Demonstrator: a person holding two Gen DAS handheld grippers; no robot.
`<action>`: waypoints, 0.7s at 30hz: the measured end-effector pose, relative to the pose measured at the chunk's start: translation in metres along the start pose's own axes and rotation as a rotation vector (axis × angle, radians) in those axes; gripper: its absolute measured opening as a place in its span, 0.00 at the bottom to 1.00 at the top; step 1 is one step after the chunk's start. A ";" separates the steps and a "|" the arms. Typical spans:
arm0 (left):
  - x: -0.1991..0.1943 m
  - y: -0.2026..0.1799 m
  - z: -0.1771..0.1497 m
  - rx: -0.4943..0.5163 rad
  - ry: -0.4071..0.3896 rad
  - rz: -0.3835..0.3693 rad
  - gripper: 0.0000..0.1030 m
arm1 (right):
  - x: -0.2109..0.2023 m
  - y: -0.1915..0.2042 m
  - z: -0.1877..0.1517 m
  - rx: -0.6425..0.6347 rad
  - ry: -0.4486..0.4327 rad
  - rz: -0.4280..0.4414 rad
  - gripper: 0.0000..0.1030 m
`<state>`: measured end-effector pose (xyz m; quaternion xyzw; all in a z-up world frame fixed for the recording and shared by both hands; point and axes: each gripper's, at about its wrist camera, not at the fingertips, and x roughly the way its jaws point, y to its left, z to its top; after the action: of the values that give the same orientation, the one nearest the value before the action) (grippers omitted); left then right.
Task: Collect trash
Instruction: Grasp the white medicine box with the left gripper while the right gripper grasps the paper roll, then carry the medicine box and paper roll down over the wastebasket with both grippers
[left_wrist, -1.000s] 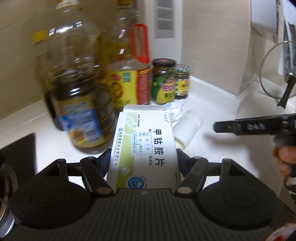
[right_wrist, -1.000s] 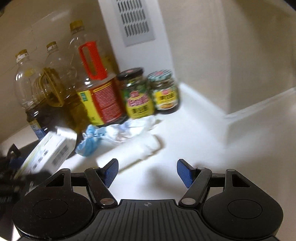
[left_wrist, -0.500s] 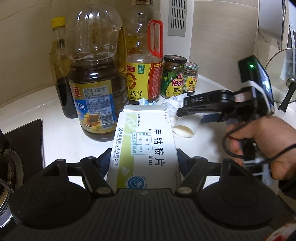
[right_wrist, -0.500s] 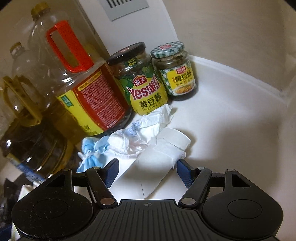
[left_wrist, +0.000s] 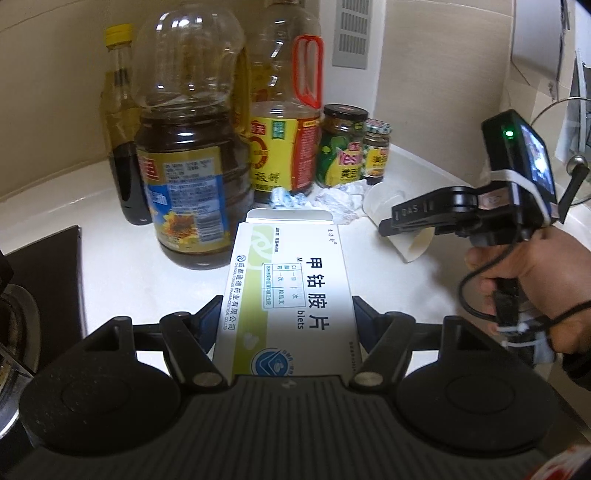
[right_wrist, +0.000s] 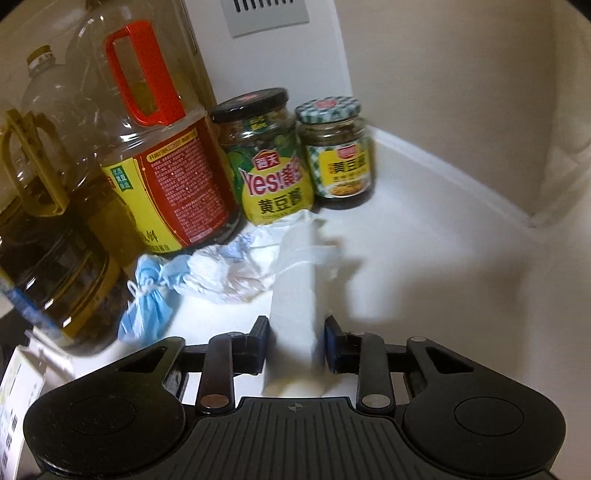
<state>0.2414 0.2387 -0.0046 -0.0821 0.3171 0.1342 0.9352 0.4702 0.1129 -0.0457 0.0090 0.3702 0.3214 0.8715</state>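
My left gripper (left_wrist: 284, 317) is shut on a white and green medicine box (left_wrist: 288, 291) and holds it above the white counter (left_wrist: 122, 266). My right gripper (right_wrist: 295, 345) is shut on a squashed white paper cup (right_wrist: 297, 295); it also shows in the left wrist view (left_wrist: 406, 225), with the cup (left_wrist: 413, 243) under its fingers. A crumpled white wrapper (right_wrist: 236, 266) and a blue face mask (right_wrist: 147, 299) lie on the counter just left of the cup, in front of the bottles.
Large oil bottles (left_wrist: 188, 147) (right_wrist: 159, 147) and two sauce jars (right_wrist: 269, 155) (right_wrist: 336, 147) stand along the back wall. A dark stove (left_wrist: 33, 295) is at the left. A pot lid (left_wrist: 561, 129) stands at the far right.
My right gripper moved in over the paper cup and closed on it, squashing it flat. My left gripper still holds the medicine box and has steadied.
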 end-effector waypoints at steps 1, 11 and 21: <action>0.000 -0.004 -0.001 0.000 0.000 -0.006 0.67 | -0.006 -0.004 -0.002 -0.005 -0.002 -0.001 0.29; -0.020 -0.064 -0.019 0.000 -0.010 -0.025 0.67 | -0.090 -0.044 -0.033 -0.109 -0.039 0.031 0.29; -0.064 -0.135 -0.057 -0.058 -0.012 0.045 0.67 | -0.171 -0.101 -0.094 -0.215 0.007 0.126 0.29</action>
<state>0.2004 0.0842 -0.0008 -0.1012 0.3094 0.1649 0.9310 0.3760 -0.0849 -0.0297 -0.0624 0.3355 0.4133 0.8442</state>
